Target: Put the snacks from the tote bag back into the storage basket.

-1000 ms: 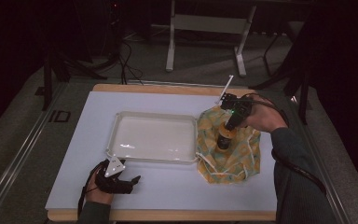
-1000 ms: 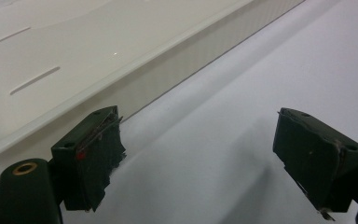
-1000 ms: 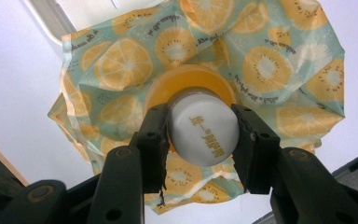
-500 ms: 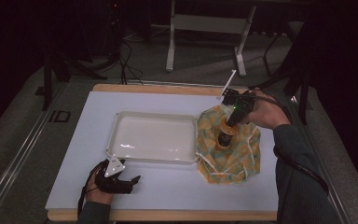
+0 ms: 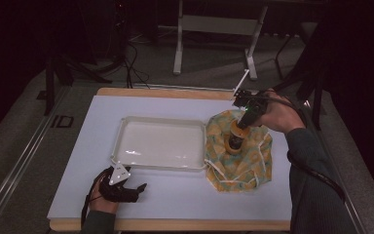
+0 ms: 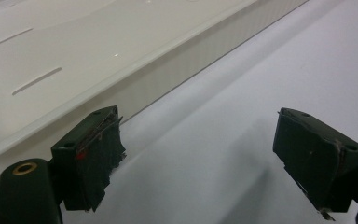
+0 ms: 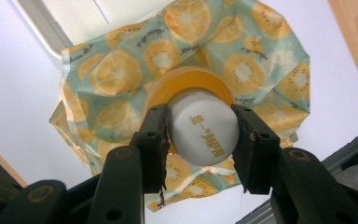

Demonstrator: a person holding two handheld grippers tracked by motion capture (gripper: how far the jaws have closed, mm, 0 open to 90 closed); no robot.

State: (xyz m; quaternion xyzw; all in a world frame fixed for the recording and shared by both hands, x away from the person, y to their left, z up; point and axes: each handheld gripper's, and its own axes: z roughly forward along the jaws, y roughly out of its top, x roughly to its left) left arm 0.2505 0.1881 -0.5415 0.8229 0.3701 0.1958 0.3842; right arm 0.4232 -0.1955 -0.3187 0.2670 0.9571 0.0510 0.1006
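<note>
An orange bottle (image 5: 234,140) with a white cap (image 7: 204,133) stands upright on a fruit-print cloth bag (image 5: 246,163) at the table's right. My right gripper (image 5: 239,127) comes down from above and is shut on the bottle's cap, its jaws pressed on either side of it (image 7: 200,127). The cloth bag (image 7: 116,70) spreads under and around the bottle. My left gripper (image 5: 139,187) rests low at the table's front left, open (image 6: 198,154) with nothing between its jaws, just in front of the white tray (image 6: 51,46).
The white rectangular tray (image 5: 121,141) sits mid-table with nothing in it, its right edge touching the cloth. White drawstrings (image 5: 214,168) trail from the bag. A wooden table edge (image 5: 165,91) runs along the back; floor cables and a stand's legs lie beyond.
My right hand, with the bottle in its jaws, has shifted slightly up and to the right. The left gripper has stayed still.
</note>
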